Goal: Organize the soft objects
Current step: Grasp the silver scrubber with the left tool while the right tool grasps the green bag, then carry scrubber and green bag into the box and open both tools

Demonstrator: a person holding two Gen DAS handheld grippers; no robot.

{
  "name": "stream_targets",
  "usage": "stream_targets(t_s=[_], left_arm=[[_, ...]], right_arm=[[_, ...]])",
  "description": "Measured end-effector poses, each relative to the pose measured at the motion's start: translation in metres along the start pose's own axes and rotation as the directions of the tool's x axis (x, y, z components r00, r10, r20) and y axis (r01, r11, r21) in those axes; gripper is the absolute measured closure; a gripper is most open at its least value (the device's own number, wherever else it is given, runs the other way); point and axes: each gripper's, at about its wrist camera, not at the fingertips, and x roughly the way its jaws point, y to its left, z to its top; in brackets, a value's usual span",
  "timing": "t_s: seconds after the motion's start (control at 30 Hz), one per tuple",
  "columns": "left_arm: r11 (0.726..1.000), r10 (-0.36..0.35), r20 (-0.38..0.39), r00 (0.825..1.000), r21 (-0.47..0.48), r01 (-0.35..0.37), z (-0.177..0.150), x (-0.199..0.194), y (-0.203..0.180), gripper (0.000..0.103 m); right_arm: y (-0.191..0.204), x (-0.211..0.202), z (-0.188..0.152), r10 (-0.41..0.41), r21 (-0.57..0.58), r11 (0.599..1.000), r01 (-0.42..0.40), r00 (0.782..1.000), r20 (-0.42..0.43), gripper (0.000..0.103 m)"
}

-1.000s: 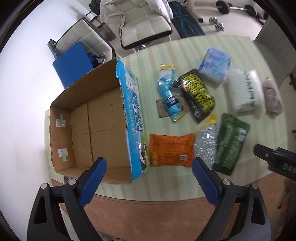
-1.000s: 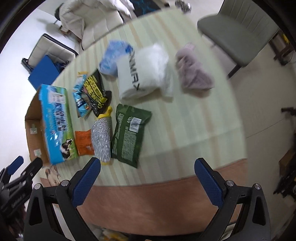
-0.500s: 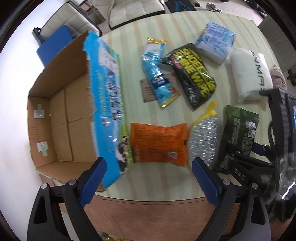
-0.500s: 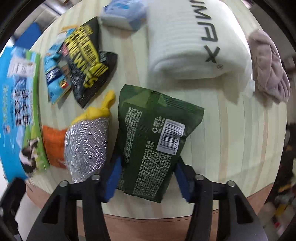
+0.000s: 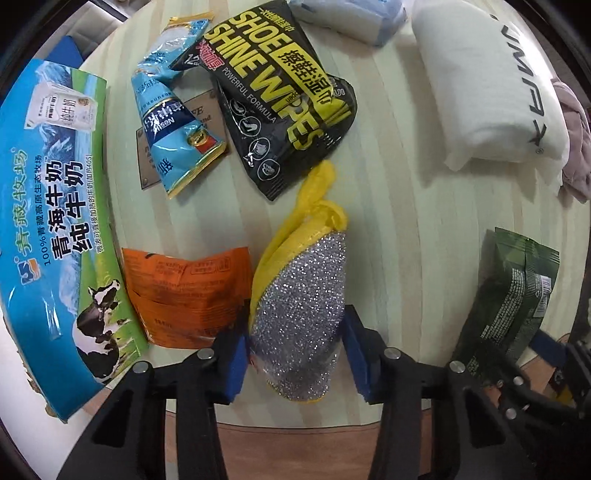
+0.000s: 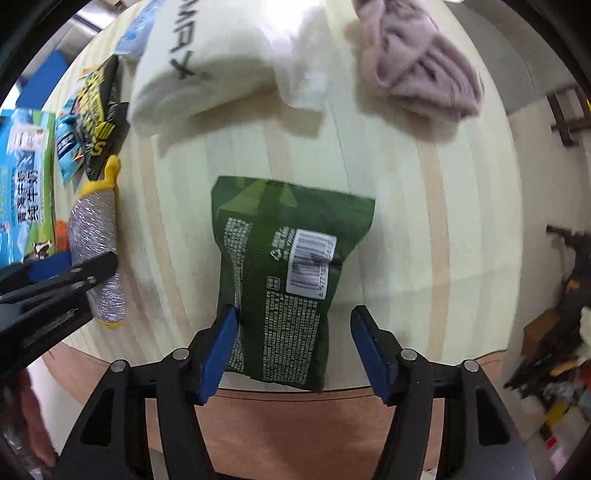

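Observation:
My left gripper (image 5: 297, 354) has its blue pads on both sides of the silver sponge with a yellow cloth top (image 5: 301, 295), pressing its near end on the pale striped table (image 5: 406, 206). My right gripper (image 6: 295, 350) is open around the near end of the green pouch (image 6: 284, 273); the left pad touches it, the right pad stands apart. The pouch also shows in the left wrist view (image 5: 513, 295). The sponge shows in the right wrist view (image 6: 96, 236).
An orange packet (image 5: 184, 291) lies left of the sponge, beside the blue milk carton box (image 5: 51, 206). Behind lie a blue sachet (image 5: 170, 114), black shoe wipes (image 5: 284, 92), a white rolled towel (image 5: 495, 85), a mauve cloth (image 6: 421, 70) and a blue pack (image 5: 354, 14).
Both grippers have dropped toward the table. The left one has closed in around the silver sponge. The right one's jaws have opened wider around the green pouch, which has shifted right.

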Motion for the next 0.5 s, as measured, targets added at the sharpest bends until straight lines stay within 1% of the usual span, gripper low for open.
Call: stream_targets(t_s=[0.03, 0.07, 0.13, 0.17, 0.2, 0.23, 0.27, 0.37, 0.5], left_arm=[[1.000, 0.005, 0.006, 1.000, 0.005, -0.005, -0.003, -0.001, -0.003, 0.061], [1.000, -0.002, 0.006, 1.000, 0.007, 0.002, -0.006, 0.000, -0.006, 0.061], [1.000, -0.007, 0.015, 1.000, 0.002, 0.007, -0.016, -0.002, -0.010, 0.062], [1.000, -0.009, 0.028, 1.000, 0.000, 0.009, -0.019, -0.004, -0.011, 0.062], [1.000, -0.011, 0.039, 0.999, -0.003, 0.011, -0.024, -0.007, -0.011, 0.062], [1.000, -0.018, 0.050, 0.999, -0.004, 0.018, -0.029, -0.012, -0.012, 0.062], [1.000, -0.028, 0.060, 0.998, -0.008, 0.028, -0.032, -0.019, -0.010, 0.062], [0.998, -0.054, 0.099, 0.994, -0.022, 0.056, -0.052, -0.038, -0.003, 0.062], [0.992, -0.105, 0.157, 0.982, -0.050, 0.114, -0.078, -0.067, 0.015, 0.062]], right_arm=[[-0.003, 0.009, -0.002, 0.013, 0.010, 1.000, -0.013, 1.000, -0.006, 0.037], [-0.004, 0.012, -0.006, 0.011, 0.014, 1.000, -0.011, 1.000, 0.008, 0.035], [0.000, 0.014, -0.015, -0.023, -0.002, 1.000, 0.023, 0.999, 0.031, 0.034], [0.004, 0.015, -0.021, -0.051, -0.013, 0.999, 0.052, 0.998, 0.044, 0.037], [0.006, 0.014, -0.026, -0.067, -0.025, 0.997, 0.069, 0.996, 0.062, 0.044], [0.007, 0.013, -0.032, -0.069, -0.040, 0.997, 0.072, 0.994, 0.083, 0.051], [0.013, 0.007, -0.035, -0.071, -0.047, 0.996, 0.076, 0.993, 0.089, 0.055], [0.007, 0.003, -0.051, -0.047, -0.053, 0.997, 0.052, 0.994, 0.096, 0.060], [-0.010, -0.026, -0.083, 0.027, -0.056, 0.998, -0.021, 0.994, 0.109, 0.061]])
